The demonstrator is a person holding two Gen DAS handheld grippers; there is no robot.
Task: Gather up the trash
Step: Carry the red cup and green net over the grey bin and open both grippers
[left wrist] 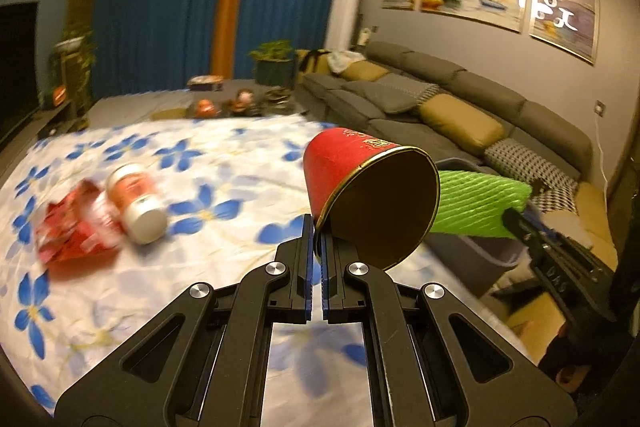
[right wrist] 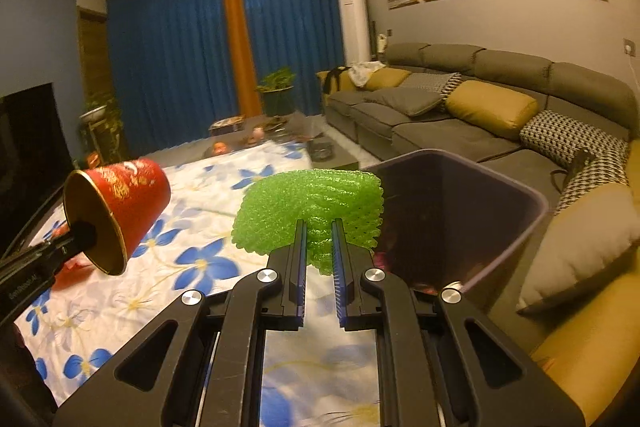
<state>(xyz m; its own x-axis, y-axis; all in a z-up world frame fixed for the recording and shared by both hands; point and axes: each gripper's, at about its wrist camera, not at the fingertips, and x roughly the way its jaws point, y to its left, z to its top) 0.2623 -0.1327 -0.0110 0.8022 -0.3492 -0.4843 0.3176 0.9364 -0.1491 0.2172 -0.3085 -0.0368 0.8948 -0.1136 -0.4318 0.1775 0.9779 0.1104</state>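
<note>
In the left wrist view a red paper cup is held by its rim in the left gripper above the flowered counter, while in the right wrist view green foam netting is pinched in the right gripper beside the grey bin, so carrying to it is judged under way and release over its mouth is needed next.

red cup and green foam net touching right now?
Apart. The right wrist view shows tablecloth between the red cup and the green foam net; each is held in its own gripper.
</note>
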